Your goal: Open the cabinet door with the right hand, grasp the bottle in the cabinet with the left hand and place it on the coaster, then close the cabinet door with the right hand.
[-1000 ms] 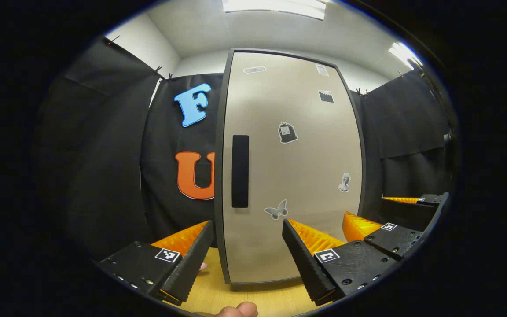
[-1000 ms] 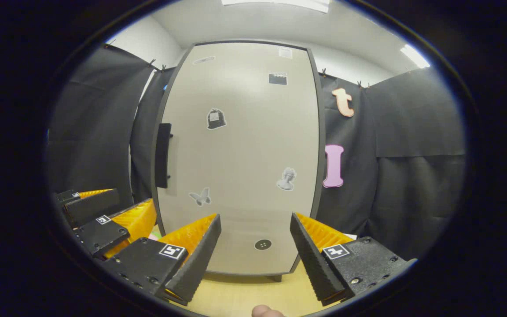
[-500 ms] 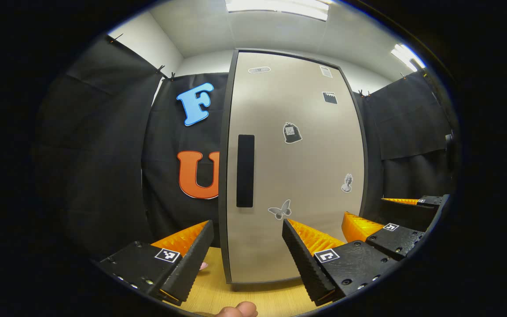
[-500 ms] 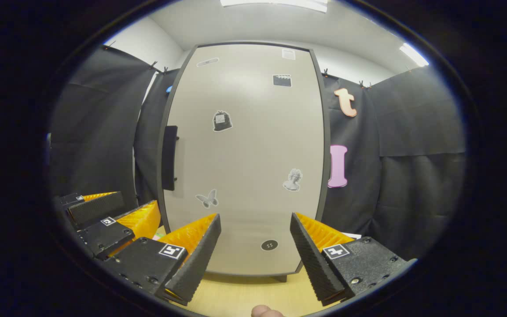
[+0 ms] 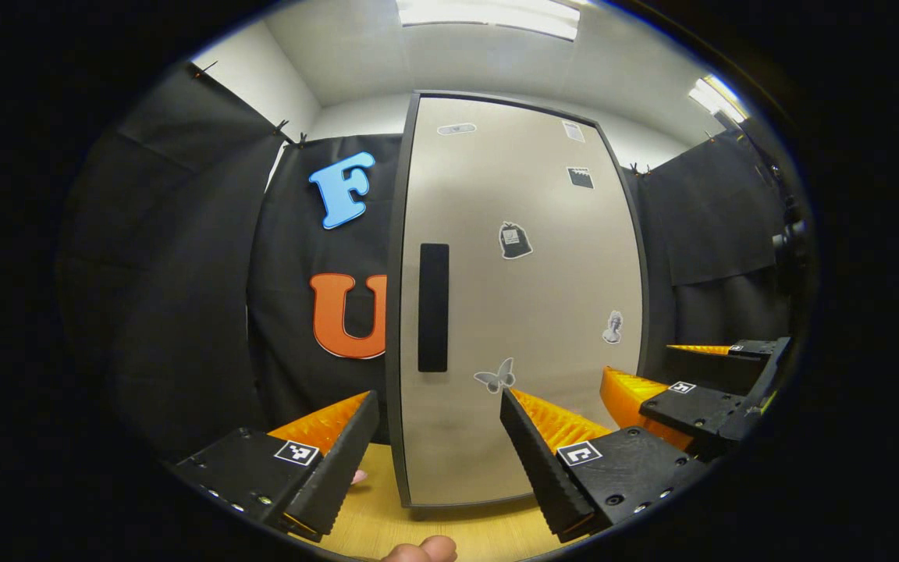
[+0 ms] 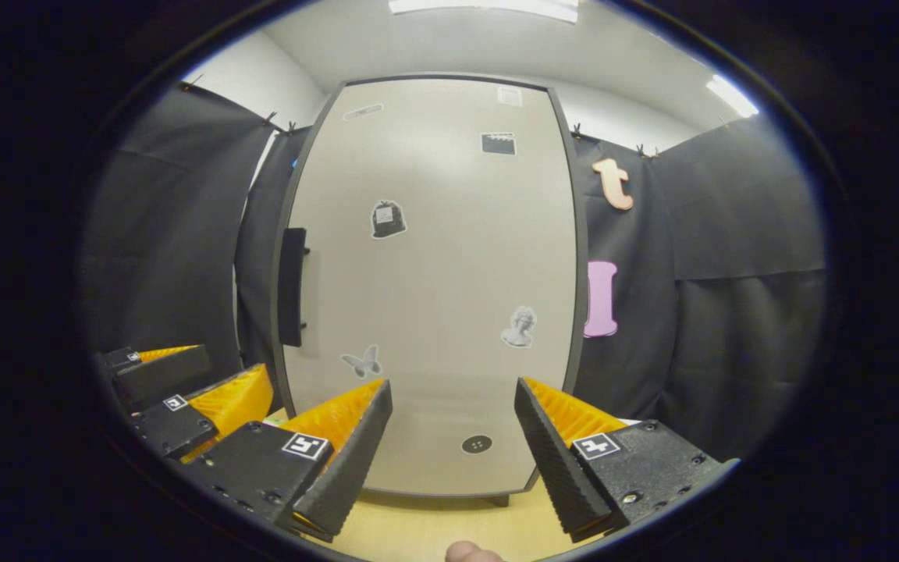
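Note:
The cabinet door (image 5: 527,312) is beige with a dark frame and several stickers, and it stands shut in front of both grippers. Its black vertical handle (image 5: 433,307) runs along the door's left side; in the right gripper view the handle (image 6: 292,286) shows edge-on. My left gripper (image 5: 438,441) is open and holds nothing, a short way before the door's lower left. My right gripper (image 6: 453,449) is open too, facing the door's (image 6: 426,273) lower middle. The shut door hides the bottle. A small pink edge (image 5: 358,474) peeks beside the left finger; I cannot tell what it is.
The cabinet stands on a light wooden table (image 5: 457,527). Black cloth walls close in on both sides. The right gripper (image 5: 687,394) shows at the right of the left gripper view, the left gripper (image 6: 184,394) at the lower left of the right gripper view. A fingertip (image 5: 422,550) shows at the bottom.
Both grippers have drifted only slightly; the door sits a little lower in the right gripper view. Both stay open and the door stays shut.

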